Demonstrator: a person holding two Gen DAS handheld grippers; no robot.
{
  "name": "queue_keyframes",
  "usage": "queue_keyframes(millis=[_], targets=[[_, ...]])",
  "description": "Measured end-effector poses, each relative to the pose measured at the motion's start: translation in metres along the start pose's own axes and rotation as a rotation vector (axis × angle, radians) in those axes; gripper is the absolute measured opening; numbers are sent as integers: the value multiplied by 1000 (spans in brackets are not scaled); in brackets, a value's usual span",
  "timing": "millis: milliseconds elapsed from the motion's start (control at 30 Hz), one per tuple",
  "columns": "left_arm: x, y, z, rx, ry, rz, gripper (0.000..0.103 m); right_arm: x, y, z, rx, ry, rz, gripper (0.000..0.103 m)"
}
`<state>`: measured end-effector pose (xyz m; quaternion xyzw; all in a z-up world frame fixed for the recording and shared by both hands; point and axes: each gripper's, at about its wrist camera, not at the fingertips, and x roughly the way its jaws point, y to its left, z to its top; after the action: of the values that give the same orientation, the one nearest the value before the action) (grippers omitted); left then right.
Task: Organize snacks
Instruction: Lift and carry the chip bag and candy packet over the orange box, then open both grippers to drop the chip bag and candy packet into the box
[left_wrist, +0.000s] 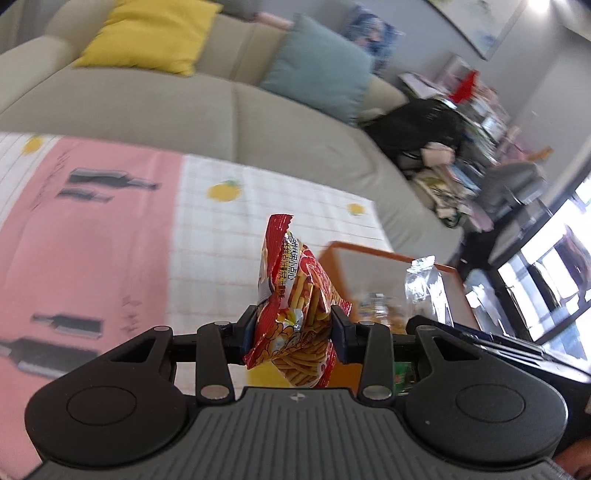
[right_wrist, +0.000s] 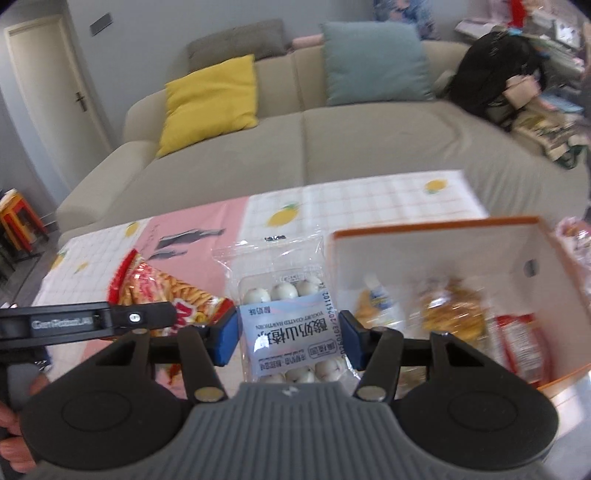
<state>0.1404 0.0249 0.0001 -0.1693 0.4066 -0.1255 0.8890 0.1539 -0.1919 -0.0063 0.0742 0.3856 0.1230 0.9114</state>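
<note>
Box (right_wrist: 436, 240) contents are blurred. Left tongs (left_wrist: 293, 332) pinch the red snack bag (left_wrist: 295, 314); right tongs (right_wrist: 288, 339) pinch the clear hawthorn pack (right_wrist: 291, 325) above the cloth-covered surface (right_wrist: 369, 199); sofa (right_wrist: 332, 140) far.

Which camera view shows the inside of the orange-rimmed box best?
The right wrist view: the orange-rimmed box faces the camera there, so its white inner walls and the snack packets lying inside are visible, though blurred. In the left wrist view the box is mostly hidden behind the red snack bag and a clear packet.

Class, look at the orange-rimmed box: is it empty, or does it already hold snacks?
Not empty. The box already holds several snack packets on its floor, seen from the right wrist.
</note>
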Motion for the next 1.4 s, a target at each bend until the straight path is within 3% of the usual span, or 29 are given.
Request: queue_keyframes(millis=[233, 533, 1033, 1400], targets=[[39, -68, 11, 140, 45, -90, 45, -12, -65, 17, 17, -5, -138, 55], [96, -127, 9, 298, 144, -125, 45, 12, -137, 21, 22, 49, -269, 55], [191, -151, -2, 384, 302, -73, 45, 79, -181, 11, -120, 186, -374, 56], [219, -152, -11, 398, 367, -29, 47, 115, -189, -1, -160, 277, -408, 59]])
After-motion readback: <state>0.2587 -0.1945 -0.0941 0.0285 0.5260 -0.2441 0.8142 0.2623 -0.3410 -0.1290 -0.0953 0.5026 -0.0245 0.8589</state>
